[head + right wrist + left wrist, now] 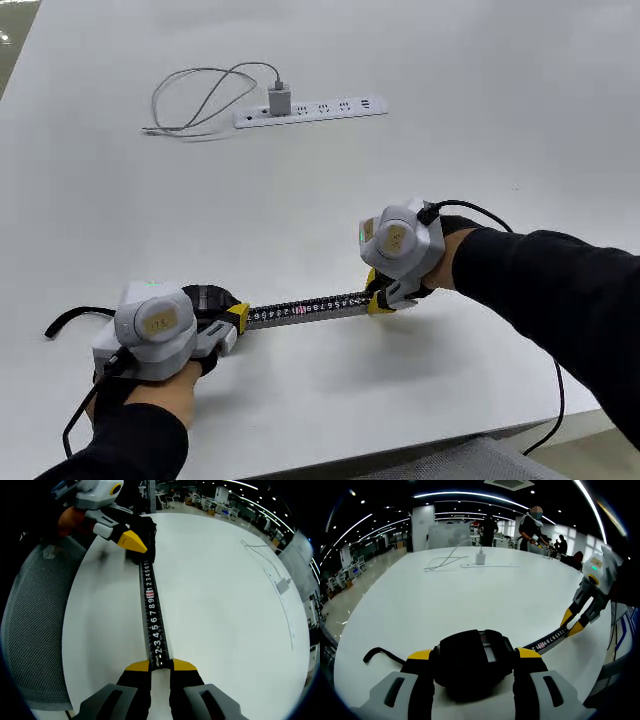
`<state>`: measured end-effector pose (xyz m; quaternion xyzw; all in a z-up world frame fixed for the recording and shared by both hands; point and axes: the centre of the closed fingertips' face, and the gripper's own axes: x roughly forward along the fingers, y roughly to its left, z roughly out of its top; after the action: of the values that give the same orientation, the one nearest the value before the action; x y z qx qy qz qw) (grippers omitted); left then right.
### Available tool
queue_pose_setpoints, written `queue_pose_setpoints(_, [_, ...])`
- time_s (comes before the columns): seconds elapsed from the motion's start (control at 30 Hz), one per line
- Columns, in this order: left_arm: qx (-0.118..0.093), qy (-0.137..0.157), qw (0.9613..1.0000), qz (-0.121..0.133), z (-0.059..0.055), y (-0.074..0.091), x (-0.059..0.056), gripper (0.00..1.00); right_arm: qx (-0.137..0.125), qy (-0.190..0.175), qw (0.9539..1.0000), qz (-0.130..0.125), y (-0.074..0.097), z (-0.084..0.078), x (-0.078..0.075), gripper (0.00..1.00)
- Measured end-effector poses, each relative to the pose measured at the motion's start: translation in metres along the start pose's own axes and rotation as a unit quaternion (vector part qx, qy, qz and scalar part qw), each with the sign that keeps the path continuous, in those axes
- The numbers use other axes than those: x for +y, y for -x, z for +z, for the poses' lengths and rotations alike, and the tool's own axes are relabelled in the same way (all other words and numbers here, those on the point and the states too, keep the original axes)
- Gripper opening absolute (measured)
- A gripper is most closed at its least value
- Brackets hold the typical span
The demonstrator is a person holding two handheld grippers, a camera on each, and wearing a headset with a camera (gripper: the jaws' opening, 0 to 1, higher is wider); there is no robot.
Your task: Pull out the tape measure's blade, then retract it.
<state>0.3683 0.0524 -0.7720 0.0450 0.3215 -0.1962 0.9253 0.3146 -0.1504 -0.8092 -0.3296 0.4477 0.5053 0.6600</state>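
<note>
A black tape measure case [212, 300] [472, 660] sits on the white table, with my left gripper [235, 318] [475, 654] shut on it. Its black wrist strap [70, 318] [377, 653] trails off to the left. The black blade [305, 309] [151, 615] with white numbers runs out of the case to the right, flat just above the table. My right gripper [378, 298] [161, 664] is shut on the blade's end. In the left gripper view the blade [547, 641] leads to the right gripper [572, 622]; in the right gripper view the left gripper [131, 541] holds the case [146, 532].
A white power strip [310, 110] with a grey charger and looped cable [200, 95] lies at the far side of the table. The table's near edge [400, 450] runs just below the grippers. A mesh chair [35, 630] stands by it. People stand beyond the table in the left gripper view.
</note>
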Motion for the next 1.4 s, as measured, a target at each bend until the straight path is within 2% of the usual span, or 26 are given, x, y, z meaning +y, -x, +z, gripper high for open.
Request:
queue_pose_setpoints(0.13, [0.002, 0.002, 1.0, 0.0, 0.0001, -0.0004, 0.0001, 0.59, -0.002, 0.006, 1.0, 0.0, -0.0003, 0.001, 0.0002, 0.09])
queue_pose_setpoints(0.2, [0.003, 0.002, 1.0, 0.0, -0.0001, -0.0003, 0.0001, 0.59, -0.008, -0.008, 0.9999, -0.001, -0.0004, 0.0013, -0.0003, 0.09])
queue_pose_setpoints(0.5, [0.008, 0.002, 1.0, -0.001, -0.0008, 0.0001, -0.0007, 0.59, -0.018, -0.005, 0.9998, -0.003, -0.0007, 0.0025, 0.0001, 0.09])
queue_pose_setpoints(0.67, [0.007, 0.002, 1.0, 0.001, -0.0008, -0.0005, -0.0004, 0.59, -0.011, 0.003, 0.9999, -0.002, -0.0012, 0.0033, 0.0003, 0.09])
queue_pose_setpoints(1.4, [0.004, 0.001, 1.0, 0.001, -0.0006, 0.0, -0.0006, 0.59, -0.008, -0.003, 1.0, -0.005, -0.0029, 0.0064, 0.0017, 0.09])
